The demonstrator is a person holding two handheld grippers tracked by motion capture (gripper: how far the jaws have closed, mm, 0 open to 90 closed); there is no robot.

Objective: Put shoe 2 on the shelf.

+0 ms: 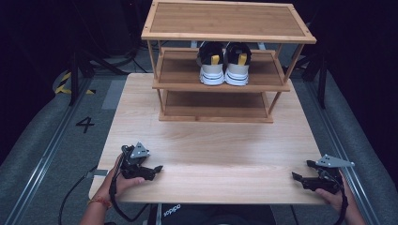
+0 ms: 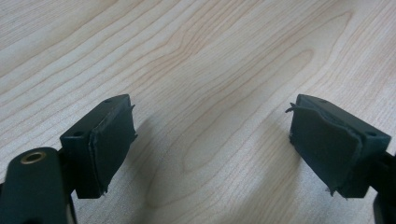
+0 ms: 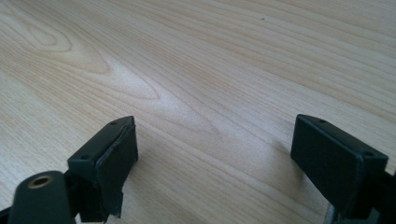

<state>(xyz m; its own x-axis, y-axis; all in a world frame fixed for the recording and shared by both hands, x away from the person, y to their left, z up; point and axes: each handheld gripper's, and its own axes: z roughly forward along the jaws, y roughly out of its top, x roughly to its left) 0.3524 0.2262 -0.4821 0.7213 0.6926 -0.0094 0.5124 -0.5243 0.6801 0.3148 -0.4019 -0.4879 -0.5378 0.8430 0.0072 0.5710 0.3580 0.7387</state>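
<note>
The left gripper (image 1: pixel 158 168) and the right gripper (image 1: pixel 296 175) (both with jaws spread wide, nothing between them) rested on the near corners of the table (image 1: pixel 211 150), well apart from the pair of shoes (image 1: pixel 224 63) on the rack's (image 1: pixel 228 21) middle shelf.

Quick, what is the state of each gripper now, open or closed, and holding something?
Left gripper: open, holding nothing, over the bare table.
Right gripper: open, holding nothing.
</note>
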